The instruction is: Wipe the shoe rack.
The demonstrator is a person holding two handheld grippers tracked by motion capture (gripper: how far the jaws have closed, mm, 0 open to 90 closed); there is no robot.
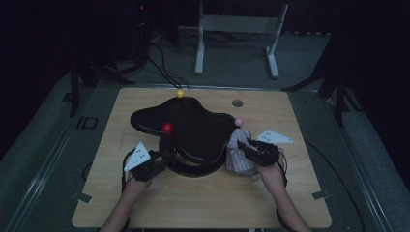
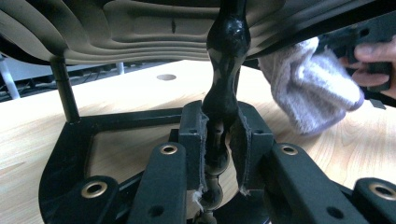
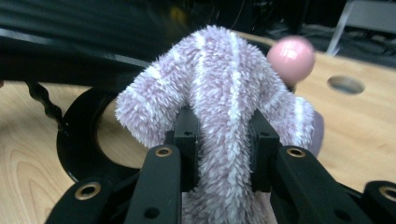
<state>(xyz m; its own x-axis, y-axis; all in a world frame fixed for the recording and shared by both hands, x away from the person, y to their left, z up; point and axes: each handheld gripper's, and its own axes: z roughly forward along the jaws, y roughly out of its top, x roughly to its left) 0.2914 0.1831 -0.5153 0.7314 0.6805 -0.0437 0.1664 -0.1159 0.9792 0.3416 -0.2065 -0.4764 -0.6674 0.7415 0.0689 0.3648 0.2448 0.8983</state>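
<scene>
In the high view the left gripper (image 1: 163,155) steadies the black stand (image 1: 186,128) while the right gripper (image 1: 245,145) holds a striped fuzzy sock (image 1: 238,155) beside the pink knob (image 1: 238,122); the left gripper view shows jaws clamped on the beaded post (image 2: 223,98); the right gripper view shows jaws pinching the sock, which next probably needs draping over that knob.

**What the pictures leave unclear**

In the left gripper view, the black beaded post (image 2: 223,93) runs out of the top edge, and its lower end is hidden between the left claw (image 2: 219,154) pads. The fuzzy sock (image 3: 224,116) in the right gripper view drops below the bottom edge, and the right claw (image 3: 226,140) covers its sides. The pink ball (image 3: 290,57) behind it is blurred. From the high view, the dark room beyond the surface (image 1: 203,203) is too dim to read.
</scene>
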